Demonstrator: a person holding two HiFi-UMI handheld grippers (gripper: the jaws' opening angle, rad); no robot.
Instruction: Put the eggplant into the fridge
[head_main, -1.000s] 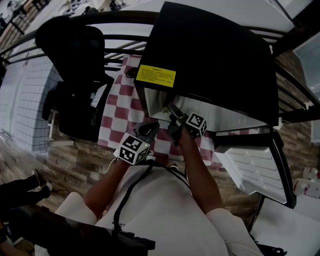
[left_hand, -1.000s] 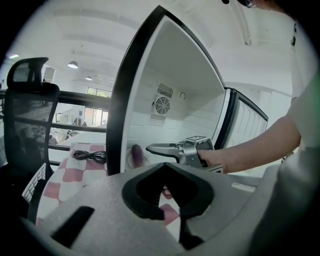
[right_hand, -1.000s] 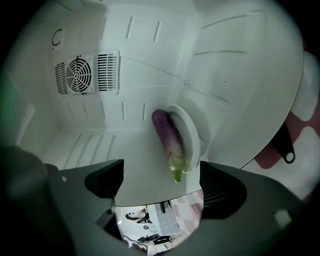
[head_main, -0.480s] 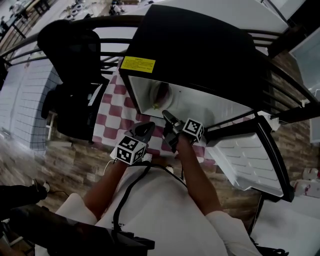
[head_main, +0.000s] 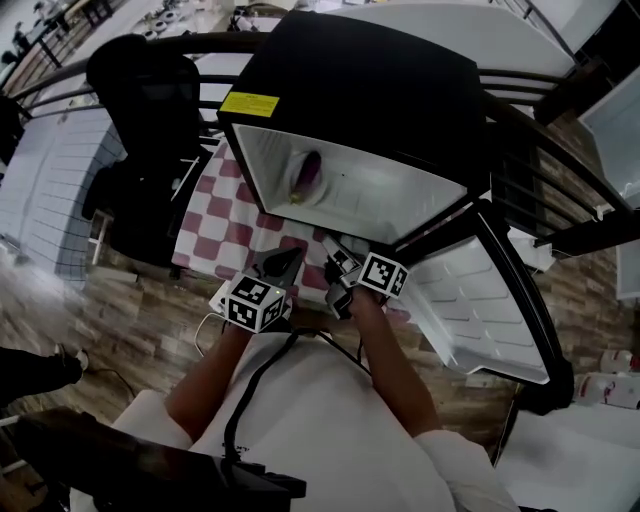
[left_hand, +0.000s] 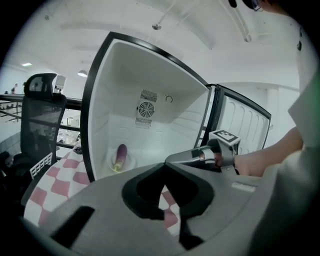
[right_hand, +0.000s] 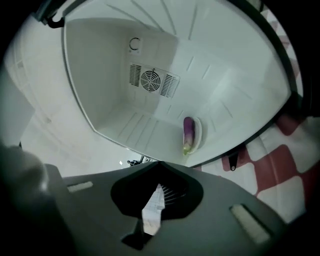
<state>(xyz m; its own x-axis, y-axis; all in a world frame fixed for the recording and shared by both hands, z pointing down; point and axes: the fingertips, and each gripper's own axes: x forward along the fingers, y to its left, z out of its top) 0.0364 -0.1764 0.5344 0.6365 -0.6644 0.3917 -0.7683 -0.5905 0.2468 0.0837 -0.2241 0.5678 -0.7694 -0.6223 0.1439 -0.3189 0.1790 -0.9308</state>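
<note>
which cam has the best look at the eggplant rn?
Right gripper view: the eggplant lies whole and unobstructed on a white dish in the fridge. Left gripper view shows it smaller, low angle. Head view: a small purple smudge.

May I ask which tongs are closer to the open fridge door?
The right tongs, jaws just closed on nothing, beside the door; the left tongs are farther from it.
</note>
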